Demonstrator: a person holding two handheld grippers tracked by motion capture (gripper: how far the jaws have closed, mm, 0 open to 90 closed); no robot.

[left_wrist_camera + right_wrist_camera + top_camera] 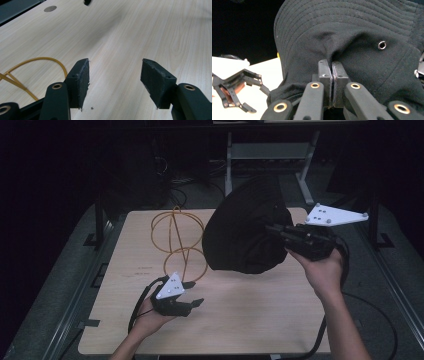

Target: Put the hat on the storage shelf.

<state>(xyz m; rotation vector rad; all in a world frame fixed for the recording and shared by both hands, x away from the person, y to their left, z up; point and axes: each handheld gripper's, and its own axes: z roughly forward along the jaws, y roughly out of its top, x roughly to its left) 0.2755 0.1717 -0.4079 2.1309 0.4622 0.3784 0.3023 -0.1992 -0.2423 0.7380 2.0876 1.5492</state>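
Fabric of the black hat (352, 47) is pinched between the closed jaws of the right gripper (332, 75), hanging off the table (240, 320). Left gripper (115, 82) stands parted and empty, orange wire frame (32, 72) just beside it.

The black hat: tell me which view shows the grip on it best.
The right gripper view: the right gripper is shut on a pinched fold of the black hat, with stitching and an eyelet clear. The high view shows the black hat lifted above the table, the grip point small. The left gripper view gives nothing useful of it.
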